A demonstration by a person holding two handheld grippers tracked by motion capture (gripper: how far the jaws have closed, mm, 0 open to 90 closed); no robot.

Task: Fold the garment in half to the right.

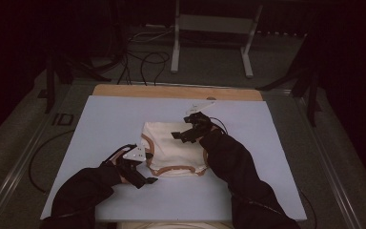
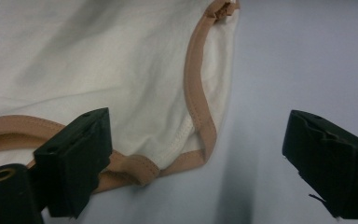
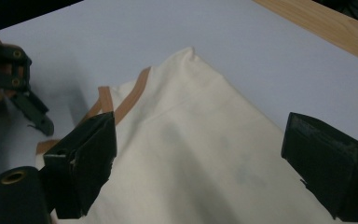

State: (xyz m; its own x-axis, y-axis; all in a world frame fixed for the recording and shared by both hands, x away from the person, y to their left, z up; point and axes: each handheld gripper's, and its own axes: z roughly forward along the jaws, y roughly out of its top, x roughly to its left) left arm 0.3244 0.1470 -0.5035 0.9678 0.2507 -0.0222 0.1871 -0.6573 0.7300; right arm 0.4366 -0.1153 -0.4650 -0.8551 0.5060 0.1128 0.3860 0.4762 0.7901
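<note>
Left gripper view, my left jaws: I see both black jaws standing wide apart with nothing pinched; the left gripper hangs over the near corner of the cream garment; its tan binding runs between the jaws and turns the corner there; I see no pad pressing on it.
Right gripper view, my right jaws: spread wide as well, empty; the right gripper sits above the plain middle of the garment; cloth lies under the gap, and I cannot tell whether the jaws touch it.
Garment: high view puts it flat at the middle of the pale blue mat; cream with tan trim along the left side and near edge; the left gripper is at its near left corner, the right gripper over its far right part.
Edges: the far corner of the cloth comes to a point, with bare mat beyond it; the trimmed corner by my left jaws lies flat on the mat.
Open room: I have bare mat on every side of the garment, widest to the left and right; a wooden strip borders the mat's far edge, well apart from the cloth.
Sleeves: dark sleeves come in from the near edge; the right one covers the garment's near right corner.
</note>
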